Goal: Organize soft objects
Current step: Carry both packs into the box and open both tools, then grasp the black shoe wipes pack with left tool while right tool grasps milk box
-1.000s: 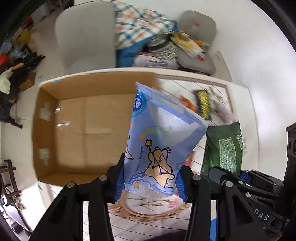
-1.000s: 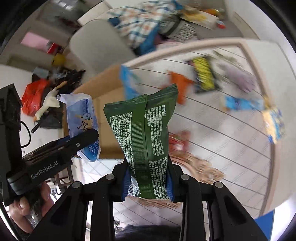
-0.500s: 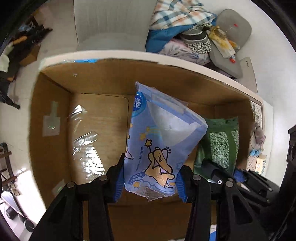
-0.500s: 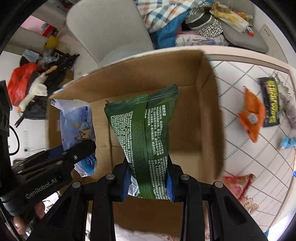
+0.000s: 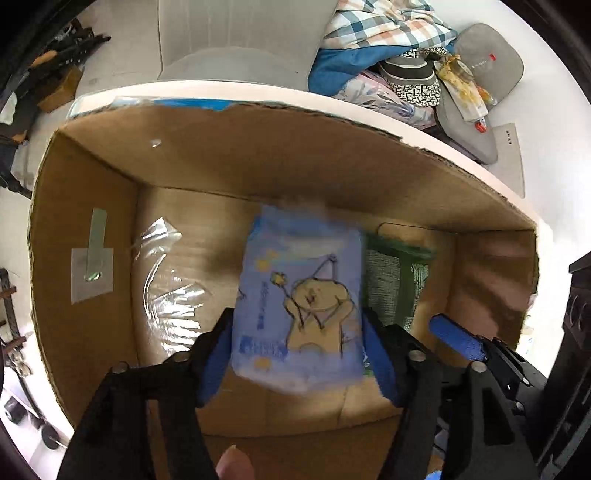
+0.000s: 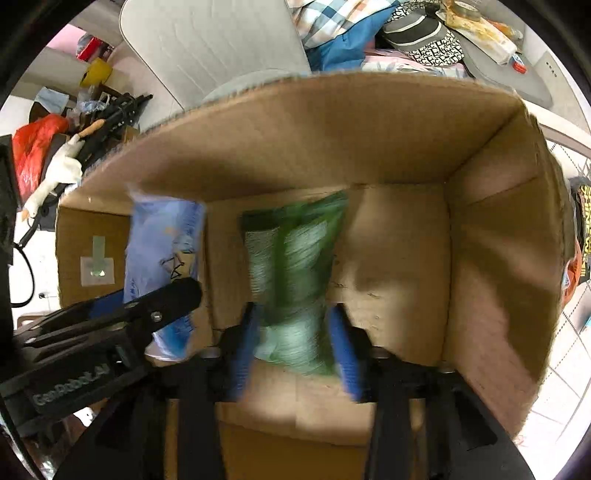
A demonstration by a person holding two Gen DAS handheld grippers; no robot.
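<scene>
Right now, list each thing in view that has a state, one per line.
Cardboard box: open-topped, flaps up.
Blue tissue pack: between opened jaws, blurred, inside the box.
Green packet: between opened jaws, blurred, inside the box.
Left gripper: jaws just opening.
Right gripper: jaws just opening.

Beyond the far wall sits a pale grey chair (image 6: pixel 214 40). To its right lie a plaid blanket (image 5: pixel 388 22), a patterned cap (image 6: pixel 421 33) and a grey cushion (image 5: pixel 484 62). At far left, a red bag (image 6: pixel 31 147).

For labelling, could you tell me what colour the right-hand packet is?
Dark green packet, clearest in right wrist view.
</scene>
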